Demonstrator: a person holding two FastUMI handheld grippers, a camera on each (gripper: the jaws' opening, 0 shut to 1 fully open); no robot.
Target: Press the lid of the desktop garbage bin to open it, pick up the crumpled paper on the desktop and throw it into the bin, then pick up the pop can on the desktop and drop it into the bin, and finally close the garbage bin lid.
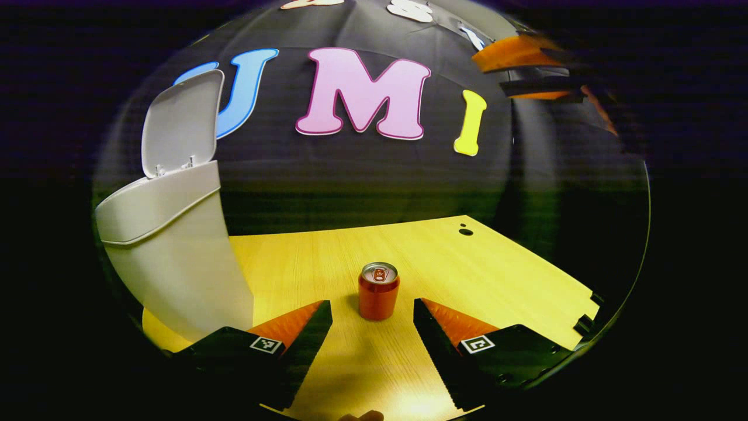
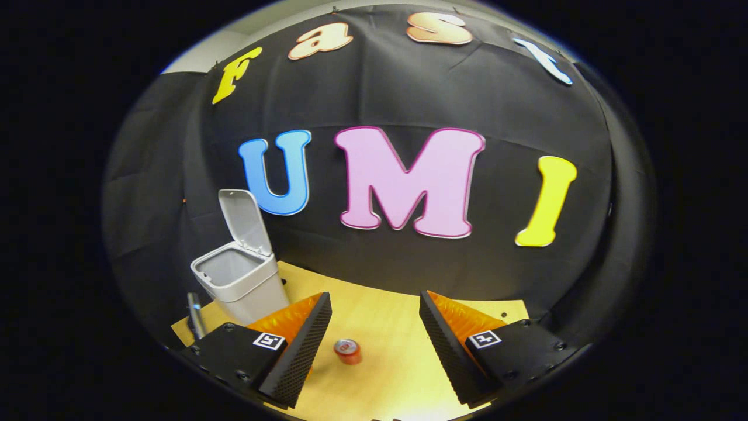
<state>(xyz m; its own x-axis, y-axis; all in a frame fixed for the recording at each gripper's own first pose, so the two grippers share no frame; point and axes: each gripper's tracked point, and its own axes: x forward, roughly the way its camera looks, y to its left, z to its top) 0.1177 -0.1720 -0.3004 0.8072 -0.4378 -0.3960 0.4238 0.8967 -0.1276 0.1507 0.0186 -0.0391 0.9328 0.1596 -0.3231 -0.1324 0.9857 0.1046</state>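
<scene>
Nearest in the left gripper view, the left gripper [image 1: 373,318] has its fingers spread wide and empty, low over the pale wood-grain desk [image 1: 497,275]. Just beyond the fingertips, centred in the gap, a small red pop can with a silver top [image 1: 378,290] stands upright, touched by neither finger. That lineup reads as an approach: the gap is set broader than the can so the fingers can slide either side of it before closing.

The right gripper [image 2: 374,333] is held higher and farther back, its fingers likewise wide apart and holding nothing. From there the same can appears far below, between the fingers. It seems to be keeping clear while the left hand works.

To the left of the can stands the light grey plastic desktop bin [image 1: 175,257], its hinged lid [image 1: 181,123] tipped up and back, so the mouth is open and ready. No crumpled paper lies on the desk, so my guess is the paper step is done and the can is the step in hand, with closing the lid left afterward.

The desk is lit warmly; two small dark holes [image 1: 465,230] sit near its far edge. Behind it hangs the booth's black cloth wall [image 2: 409,88].
</scene>
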